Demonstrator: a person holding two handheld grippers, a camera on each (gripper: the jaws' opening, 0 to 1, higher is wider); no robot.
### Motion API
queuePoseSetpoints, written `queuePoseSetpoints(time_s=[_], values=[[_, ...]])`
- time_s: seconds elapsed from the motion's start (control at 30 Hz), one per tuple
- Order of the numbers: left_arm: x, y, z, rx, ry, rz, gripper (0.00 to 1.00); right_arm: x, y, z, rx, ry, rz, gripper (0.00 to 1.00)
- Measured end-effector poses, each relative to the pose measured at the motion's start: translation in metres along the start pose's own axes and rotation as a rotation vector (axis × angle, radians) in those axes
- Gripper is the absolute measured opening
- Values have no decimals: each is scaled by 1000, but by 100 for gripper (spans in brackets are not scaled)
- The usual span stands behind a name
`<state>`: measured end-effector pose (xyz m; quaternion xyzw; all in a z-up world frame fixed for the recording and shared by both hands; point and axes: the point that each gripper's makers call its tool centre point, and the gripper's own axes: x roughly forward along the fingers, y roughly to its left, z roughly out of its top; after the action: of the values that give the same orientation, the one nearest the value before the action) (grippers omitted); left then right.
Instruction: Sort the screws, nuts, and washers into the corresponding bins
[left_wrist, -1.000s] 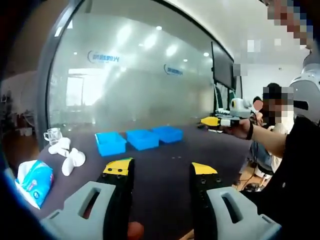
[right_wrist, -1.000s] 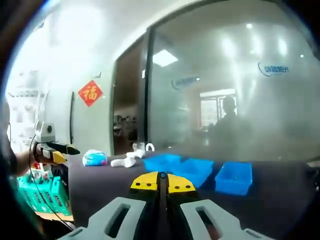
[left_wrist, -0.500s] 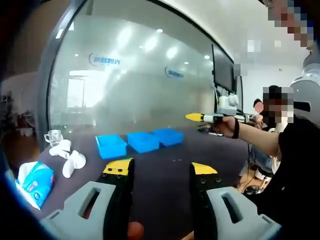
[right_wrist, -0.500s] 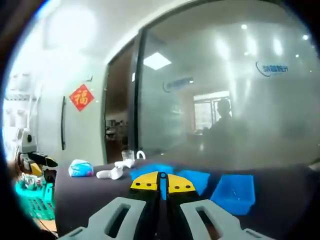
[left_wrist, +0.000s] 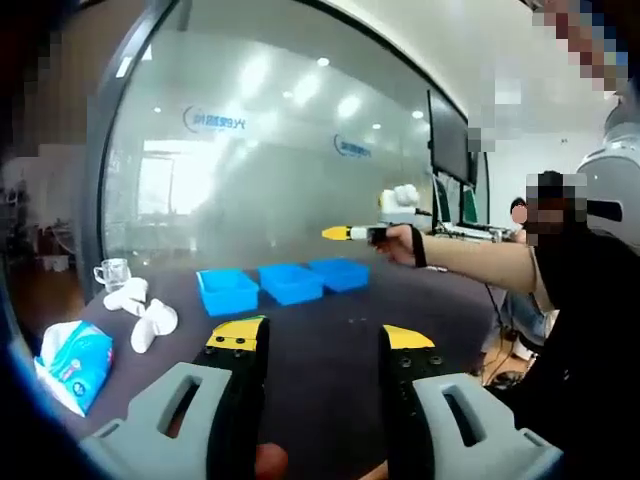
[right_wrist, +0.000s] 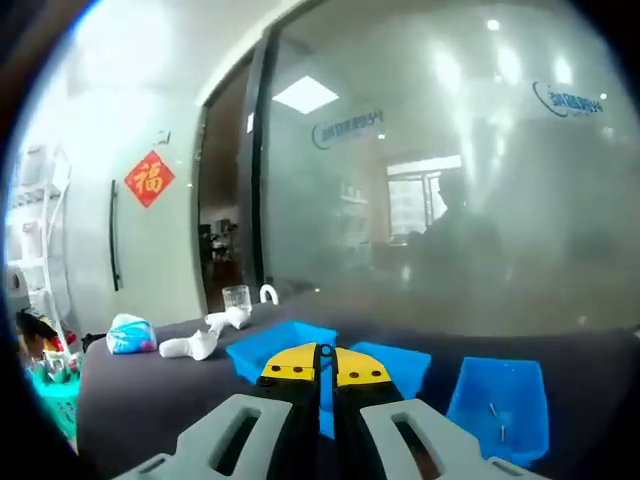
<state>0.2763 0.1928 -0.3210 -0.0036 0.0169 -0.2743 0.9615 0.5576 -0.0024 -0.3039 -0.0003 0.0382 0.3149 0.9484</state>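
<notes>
Both tools raised above the dark desk; three blue bins in a row toward its far edge.

Left tool (left_wrist: 323, 340): jaws spread wide apart, nothing between them, hovering over the near part of the desk (left_wrist: 330, 345). Right tool (right_wrist: 324, 362): jaws pressed together, whether anything is pinched cannot be told; in the left gripper view it is held out over the bins (left_wrist: 290, 283). In the right gripper view, small fasteners (right_wrist: 497, 418) lie inside the right-hand bin. Near the desk's left edge: tissue pack (left_wrist: 70, 362), white objects (left_wrist: 145, 318), glass cup (left_wrist: 112, 271).
</notes>
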Motion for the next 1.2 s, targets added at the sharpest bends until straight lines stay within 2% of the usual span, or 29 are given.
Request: queuePoseSetpoints(time_s=[0.17, 0.4, 0.57, 0.97, 1.07, 1.2], values=[[-3, 1, 0, 2, 2, 8, 42, 27, -15, -5, -16, 38, -38, 2], [-7, 3, 3, 8, 3, 21, 42, 50, -29, -5, -23, 61, -67, 2], [-8, 4, 2, 7, 6, 26, 42, 59, -29, -7, -40, 77, -72, 2], [-8, 2, 5, 18, 10, 25, 42, 65, -27, -14, -54, 100, -68, 2], [-7, 1, 4, 18, 14, 24, 42, 64, -26, -14, -89, 94, -67, 5], [-8, 0, 5, 19, 13, 23, 42, 64, -26, -13, -106, 89, -58, 19]])
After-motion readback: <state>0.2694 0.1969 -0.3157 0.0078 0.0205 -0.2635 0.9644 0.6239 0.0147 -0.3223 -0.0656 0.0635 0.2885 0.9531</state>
